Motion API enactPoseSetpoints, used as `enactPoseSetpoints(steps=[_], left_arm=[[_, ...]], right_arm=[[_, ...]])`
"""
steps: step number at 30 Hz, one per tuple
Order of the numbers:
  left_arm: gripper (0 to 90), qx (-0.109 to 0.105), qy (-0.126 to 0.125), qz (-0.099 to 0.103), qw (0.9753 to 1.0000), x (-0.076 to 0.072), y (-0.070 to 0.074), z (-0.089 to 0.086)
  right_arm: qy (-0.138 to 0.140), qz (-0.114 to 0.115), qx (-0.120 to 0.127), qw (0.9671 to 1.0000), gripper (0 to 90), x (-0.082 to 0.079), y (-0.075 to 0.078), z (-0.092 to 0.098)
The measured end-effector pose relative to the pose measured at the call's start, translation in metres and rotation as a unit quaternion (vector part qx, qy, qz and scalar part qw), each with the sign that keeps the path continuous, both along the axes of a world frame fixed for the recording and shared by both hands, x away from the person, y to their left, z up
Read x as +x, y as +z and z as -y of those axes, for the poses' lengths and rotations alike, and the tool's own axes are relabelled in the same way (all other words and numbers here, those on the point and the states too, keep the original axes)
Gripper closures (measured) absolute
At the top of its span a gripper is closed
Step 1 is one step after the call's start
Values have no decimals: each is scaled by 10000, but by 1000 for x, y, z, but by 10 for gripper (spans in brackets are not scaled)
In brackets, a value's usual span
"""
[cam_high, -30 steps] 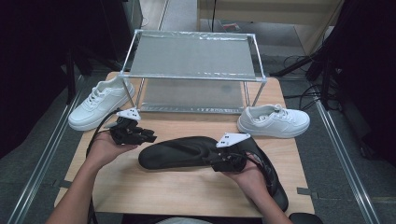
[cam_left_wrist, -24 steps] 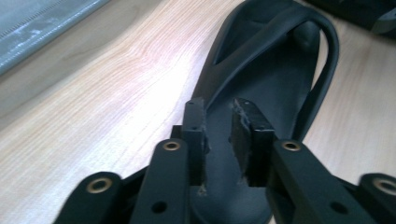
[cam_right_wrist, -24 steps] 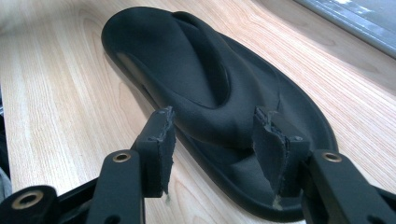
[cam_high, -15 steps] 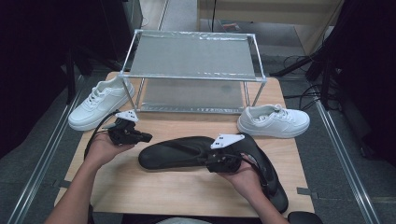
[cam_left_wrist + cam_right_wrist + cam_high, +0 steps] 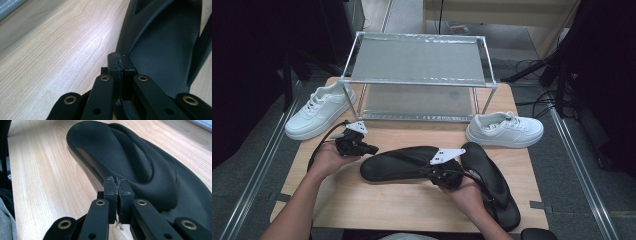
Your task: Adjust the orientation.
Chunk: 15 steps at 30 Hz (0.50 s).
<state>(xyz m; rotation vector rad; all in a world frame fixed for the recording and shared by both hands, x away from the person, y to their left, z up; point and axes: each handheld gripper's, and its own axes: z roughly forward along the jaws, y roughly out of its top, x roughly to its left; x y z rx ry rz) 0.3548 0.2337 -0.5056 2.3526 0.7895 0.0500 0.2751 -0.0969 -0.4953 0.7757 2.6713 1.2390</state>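
The table (image 5: 412,210) carried a metal rack (image 5: 419,75) at its far edge, white sneakers (image 5: 504,131) by both side edges, and two black slippers (image 5: 399,163) near its front edge. They looked light, soft and bendy, best pinched at the rim or strap. The left hand-held gripper (image 5: 371,148) and right hand-held gripper (image 5: 432,175) were both closed and empty beside one

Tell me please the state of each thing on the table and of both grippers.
Left gripper: shut, empty.
Right gripper: shut, empty, beside the left slipper.
Left slipper: flat, sole down.
Right slipper: flat, partly under the hand.
White sneakers: upright, off the rack.
Rack: both shelves bare.
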Motion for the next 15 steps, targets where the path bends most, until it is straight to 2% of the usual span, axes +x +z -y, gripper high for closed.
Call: enactPoseSetpoints(steps=[3, 5, 15], left_arm=[[899, 20, -16, -29, 10000, 2, -2, 1], [900, 82, -44, -17, 10000, 3, -3, 4], [900, 17, -49, -98, 9999, 7, -6, 4]], right_arm=[[-7, -1, -27, 10000, 888, 0, -2, -2], [-22, 30, -134, 9999, 885, -1, -4, -4], [-72, -24, -54, 10000, 884, 1, -6, -3]])
